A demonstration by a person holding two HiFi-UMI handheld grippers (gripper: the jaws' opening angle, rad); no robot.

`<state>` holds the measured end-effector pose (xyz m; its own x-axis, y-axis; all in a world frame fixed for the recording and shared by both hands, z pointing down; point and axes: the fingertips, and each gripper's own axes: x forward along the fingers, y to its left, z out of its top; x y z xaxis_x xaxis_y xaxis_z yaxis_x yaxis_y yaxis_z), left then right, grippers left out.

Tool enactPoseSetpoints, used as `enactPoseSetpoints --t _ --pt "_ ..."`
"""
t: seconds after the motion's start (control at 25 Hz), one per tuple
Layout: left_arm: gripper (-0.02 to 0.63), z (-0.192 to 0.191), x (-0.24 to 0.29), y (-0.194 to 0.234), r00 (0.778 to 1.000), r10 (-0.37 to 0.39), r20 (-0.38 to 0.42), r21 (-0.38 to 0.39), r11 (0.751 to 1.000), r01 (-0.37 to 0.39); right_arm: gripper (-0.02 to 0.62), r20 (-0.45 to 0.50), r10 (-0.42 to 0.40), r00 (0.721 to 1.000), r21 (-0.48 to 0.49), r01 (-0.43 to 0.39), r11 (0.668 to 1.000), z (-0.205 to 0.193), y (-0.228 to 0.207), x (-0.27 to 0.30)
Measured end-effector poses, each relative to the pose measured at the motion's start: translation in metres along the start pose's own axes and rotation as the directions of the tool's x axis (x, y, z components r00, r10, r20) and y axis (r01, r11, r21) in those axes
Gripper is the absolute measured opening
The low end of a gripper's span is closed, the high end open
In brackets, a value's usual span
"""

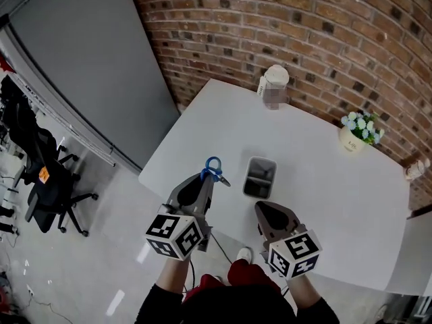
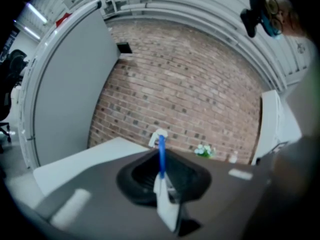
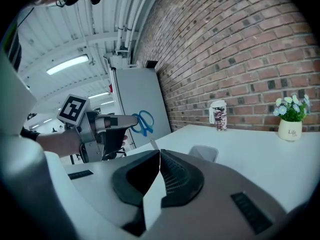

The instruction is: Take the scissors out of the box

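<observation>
Left gripper (image 1: pixel 208 180) clamps blue-handled metal scissors (image 1: pixel 213 169) beside the open grey box (image 1: pixel 260 160). Right gripper (image 1: pixel 260 208) hovers closed, empty. White paper cup (image 1: pixel 275 86) and potted flowers (image 1: pixel 356 138) stand beyond.

The left gripper (image 1: pixel 206 182) is covering the blades of the scissors (image 1: pixel 213 168), so only the blue handles are showing. Inside the box (image 1: pixel 260 159) it is looking too dark to tell.

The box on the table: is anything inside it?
From the head view the box shows only a dark interior, nothing recognisable; its depths are shadowed. The scissors are outside, clamped in the left gripper.
</observation>
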<state>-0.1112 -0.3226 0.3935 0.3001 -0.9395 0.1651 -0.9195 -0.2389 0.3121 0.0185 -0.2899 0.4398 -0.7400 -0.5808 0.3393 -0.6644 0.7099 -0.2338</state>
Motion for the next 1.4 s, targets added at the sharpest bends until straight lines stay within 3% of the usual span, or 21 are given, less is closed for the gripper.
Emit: enactPoseSetpoints --t 0.68,1.4 --pt "0.028 0.010 -0.088 0.059 0.984 0.163 0.068 -0.026 0.987 -0.162 0.009 -0.028 0.124 0.992 -0.076 -0.126 0.989 0.000 0.072 0.025" --pt "0.028 -0.005 -0.168 0.098 0.960 0.270 0.071 -0.036 0.963 -0.268 0.009 -0.058 0.175 0.983 -0.114 -0.180 0.977 -0.016 0.135 0.030"
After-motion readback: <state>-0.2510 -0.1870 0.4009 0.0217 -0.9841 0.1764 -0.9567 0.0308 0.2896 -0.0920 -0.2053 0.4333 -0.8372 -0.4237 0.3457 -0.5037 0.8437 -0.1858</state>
